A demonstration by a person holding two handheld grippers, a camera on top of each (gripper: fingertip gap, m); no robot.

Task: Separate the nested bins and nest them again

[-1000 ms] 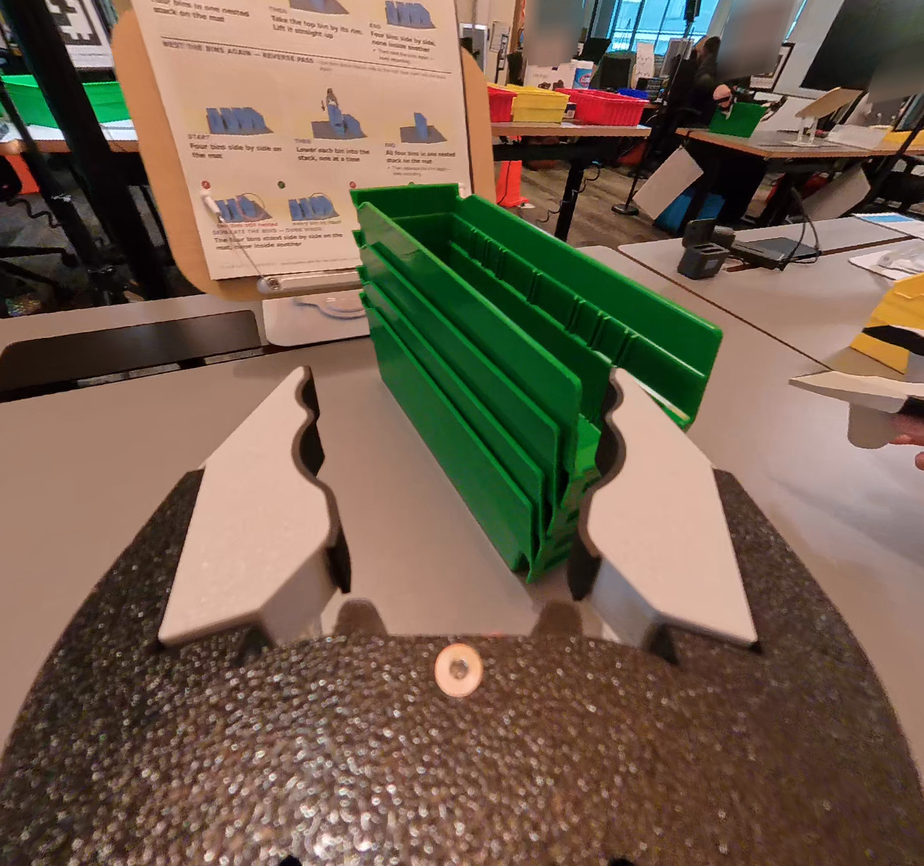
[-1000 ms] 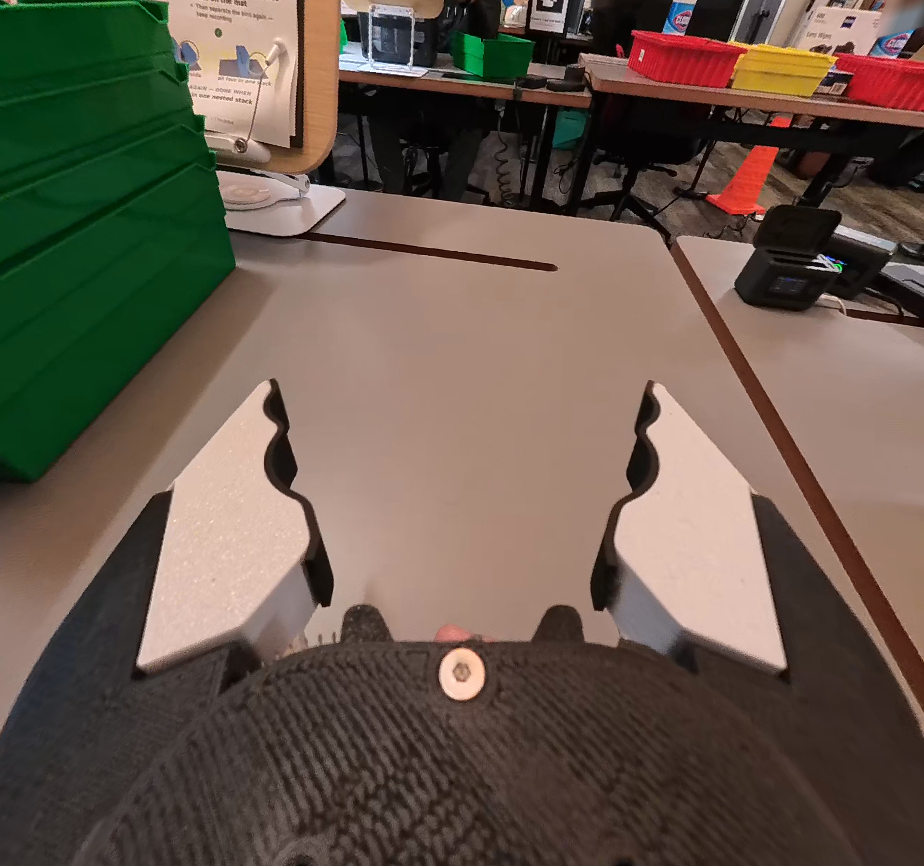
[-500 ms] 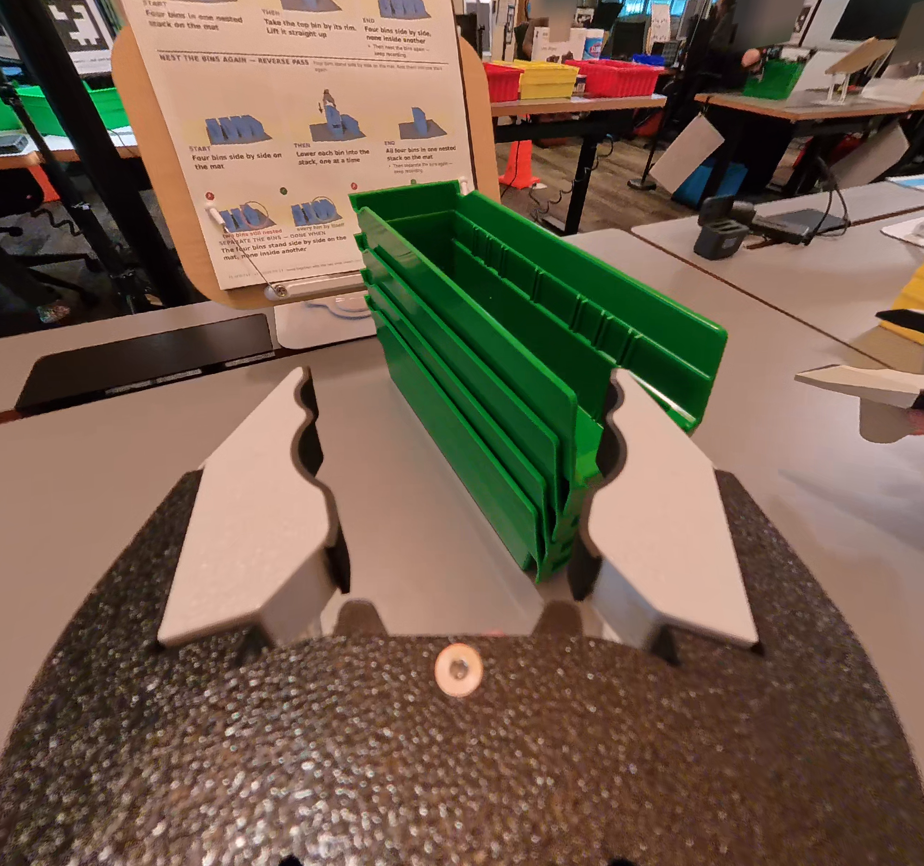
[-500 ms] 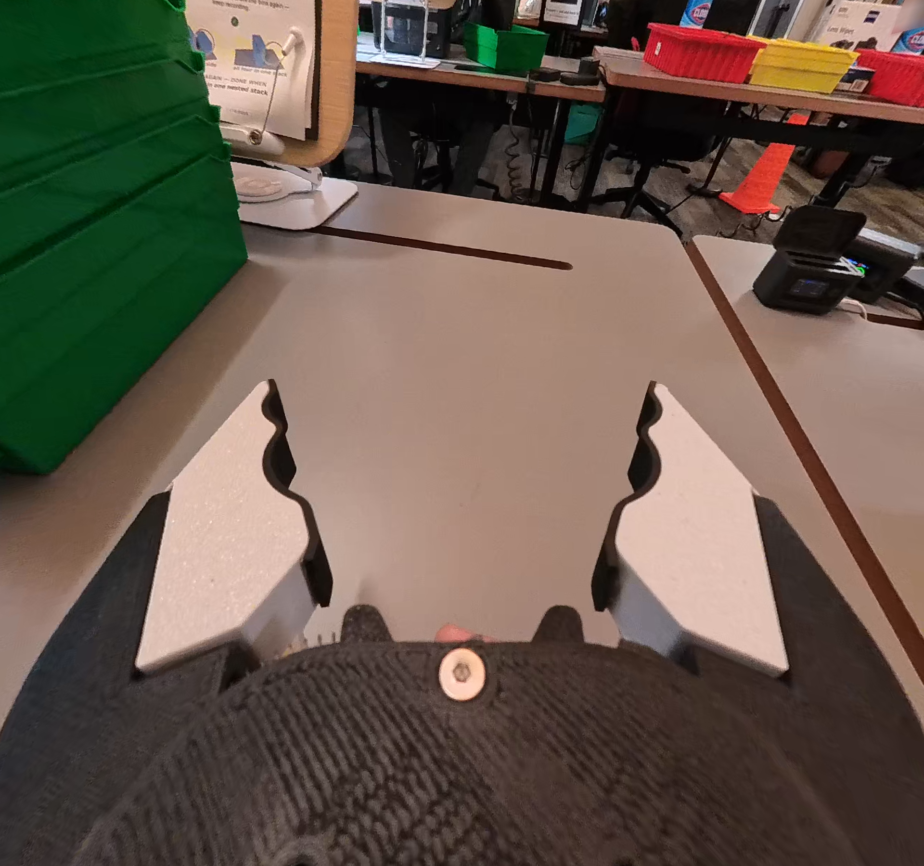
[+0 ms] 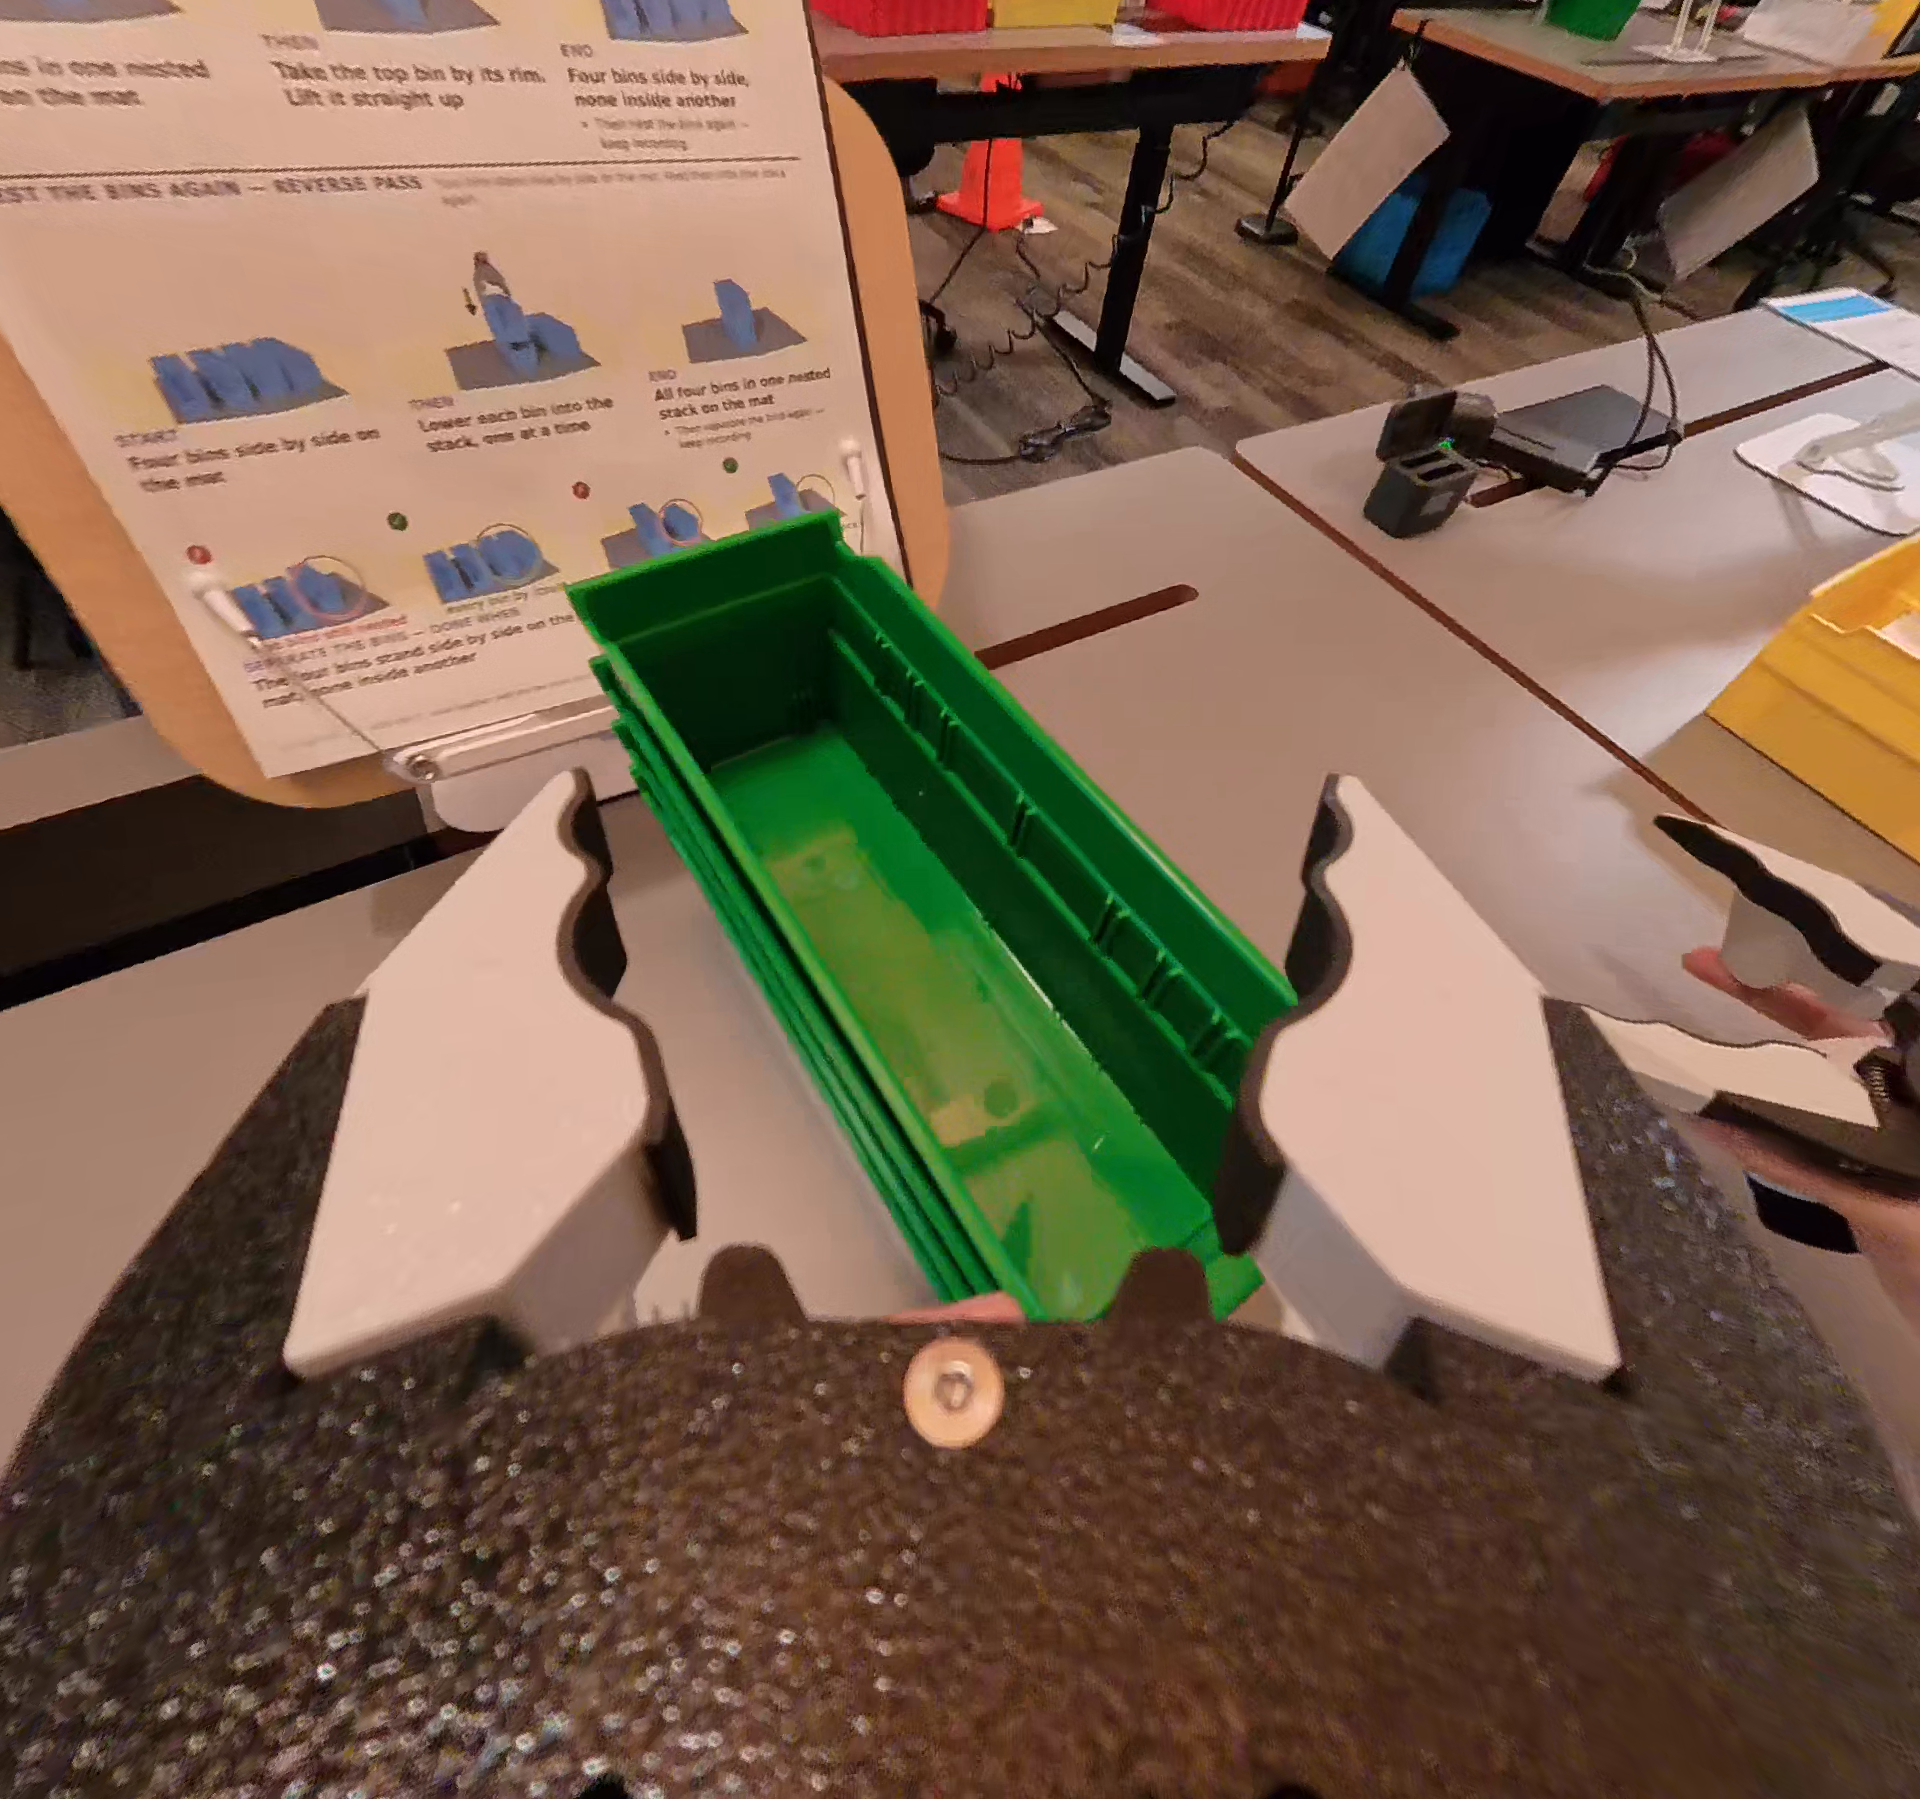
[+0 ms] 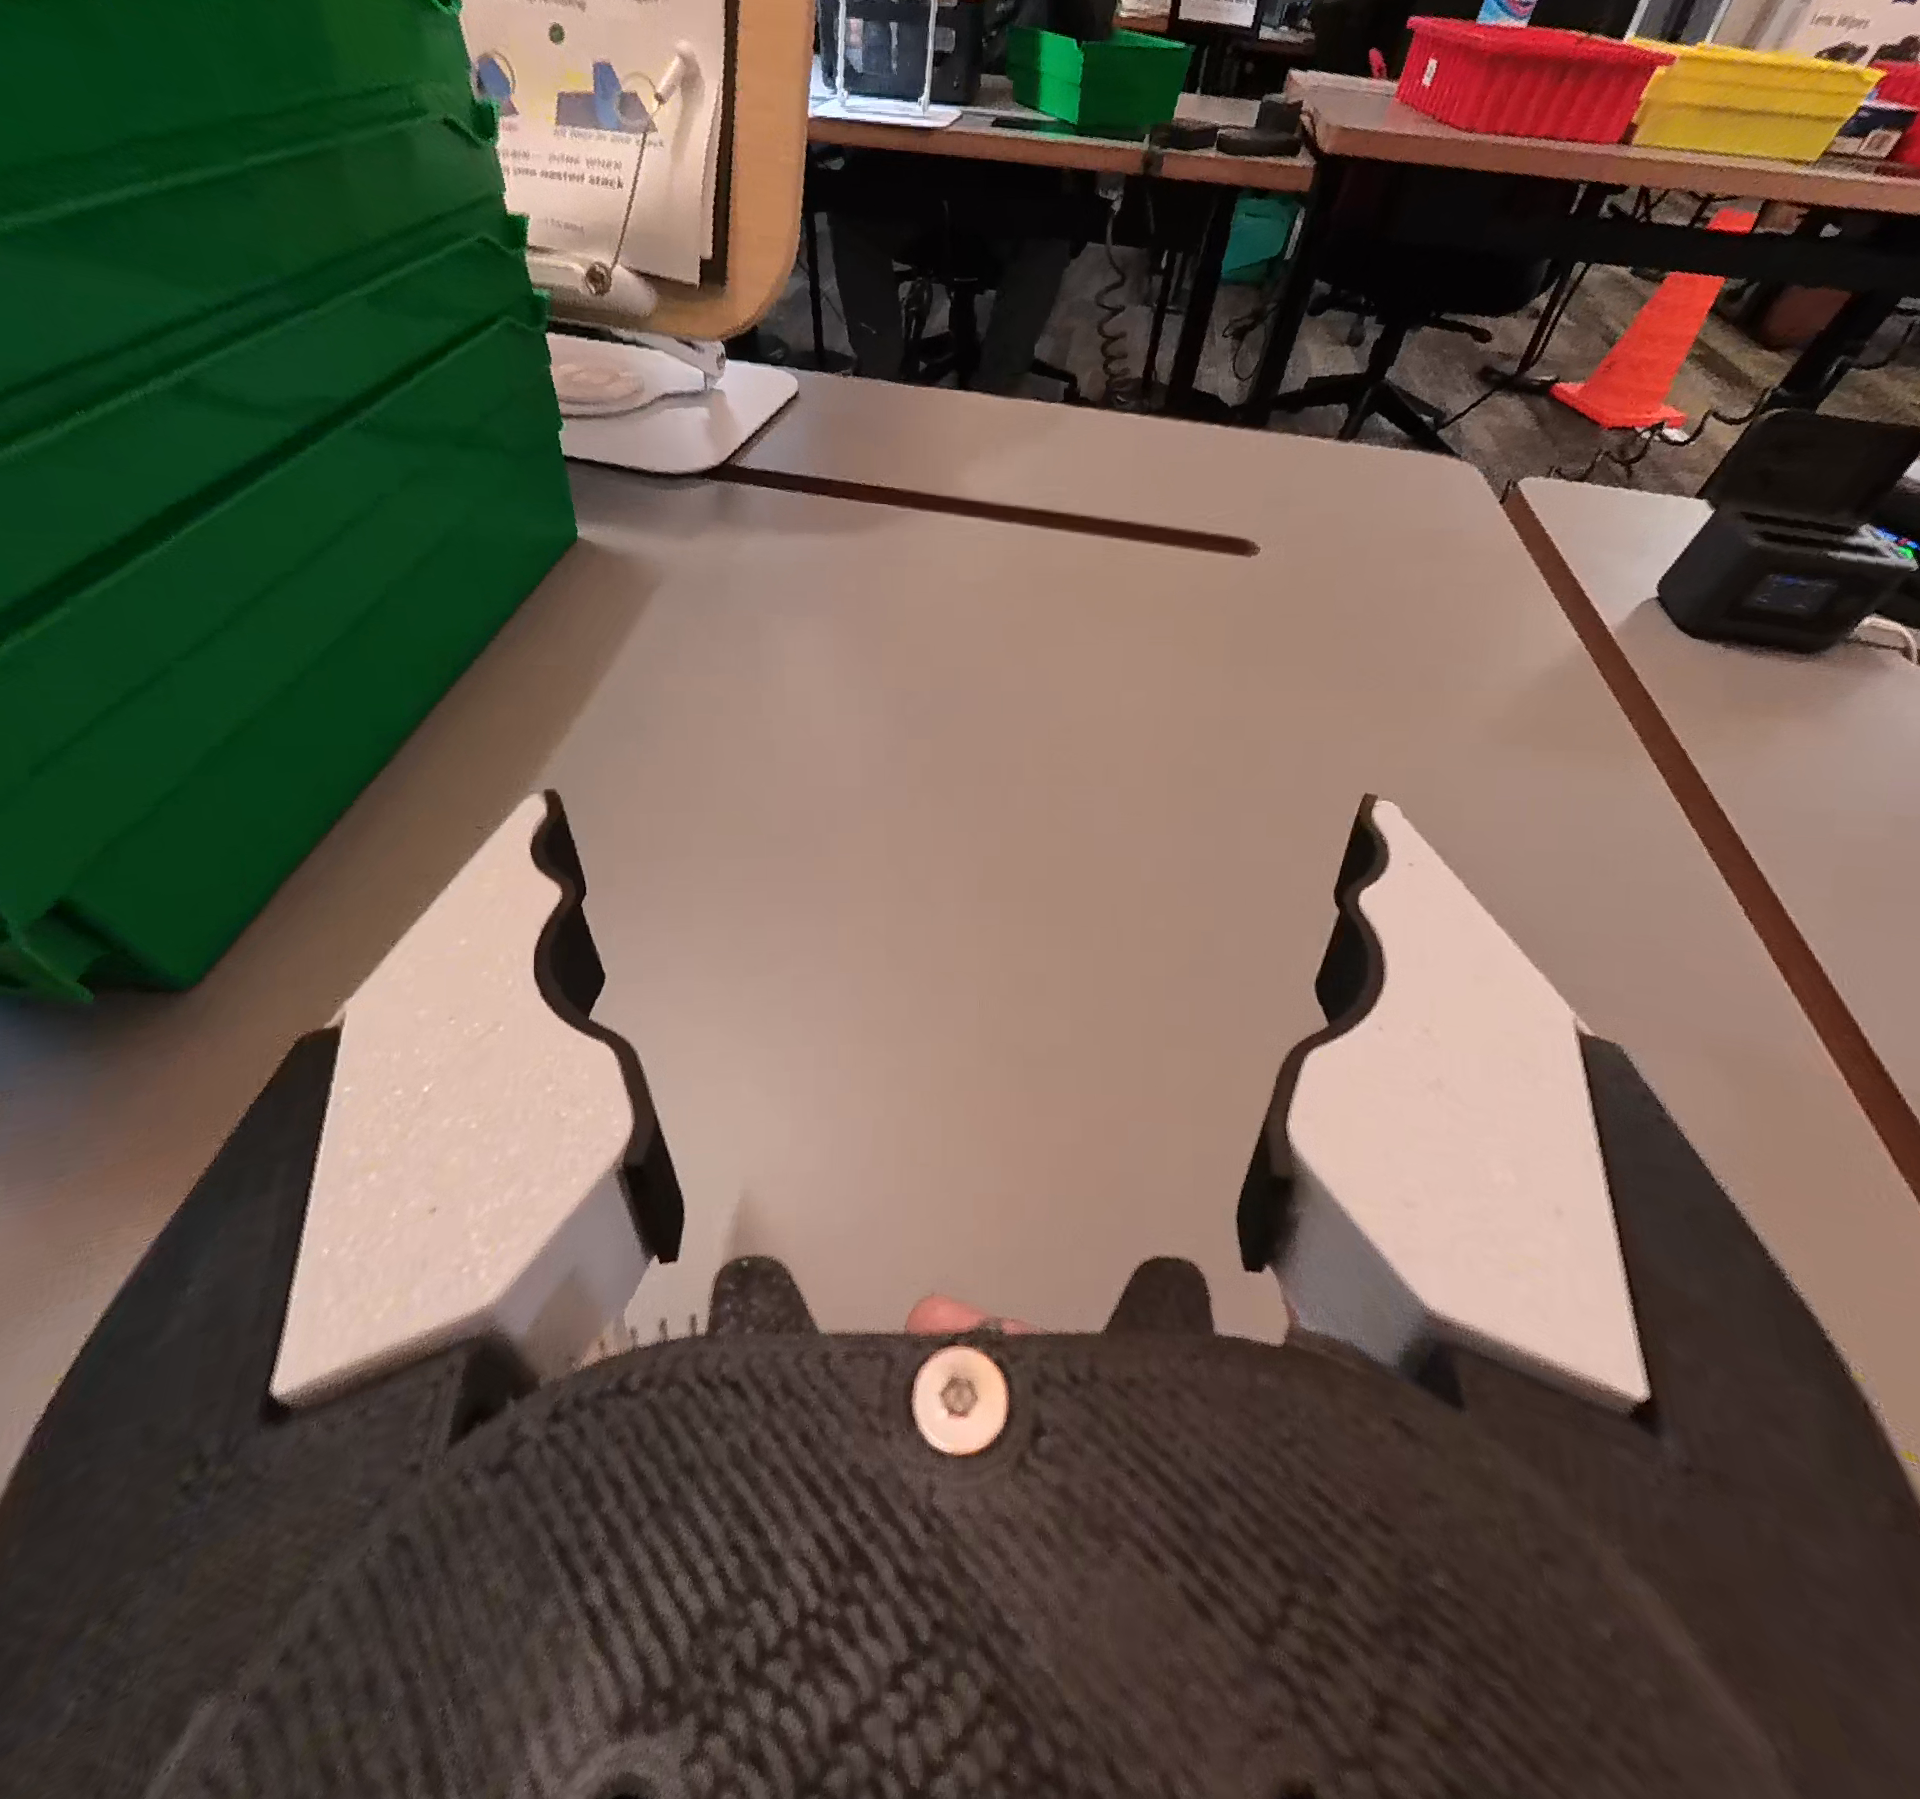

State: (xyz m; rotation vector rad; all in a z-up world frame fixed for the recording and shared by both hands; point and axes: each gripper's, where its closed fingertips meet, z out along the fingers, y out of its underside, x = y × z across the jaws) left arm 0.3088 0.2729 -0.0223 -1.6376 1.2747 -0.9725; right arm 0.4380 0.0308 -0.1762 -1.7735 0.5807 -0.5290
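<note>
Right over the near end of the green bin stack (image 5: 935,918) is where my left gripper (image 5: 945,1011) sits, jaws spread wide, the left finger over bare desk and the right finger just beside the top bin's right wall. Nothing gripped yet. My right gripper (image 6: 956,1022) is wide apart too, over bare desk (image 6: 987,710) to the right of the stack, holding nothing.

The bins stand near the desk's back left corner, far end close to the instruction board (image 5: 436,315). All still nested, so I reckon this is the first lift. I'd say the way to do it well: close on one thin wall of the top bin near the rim, pull straight up, and let the right gripper pin the lower bins if they cling.

Stuff-wise: glossy hard plastic, long narrow troughs with ribbed slots along the inner wall, stepped rims showing at the sides. Probably slippery. The fingers (image 5: 1434,1074) are matte grey with wavy black pads, and the desk is smooth grey laminate.
</note>
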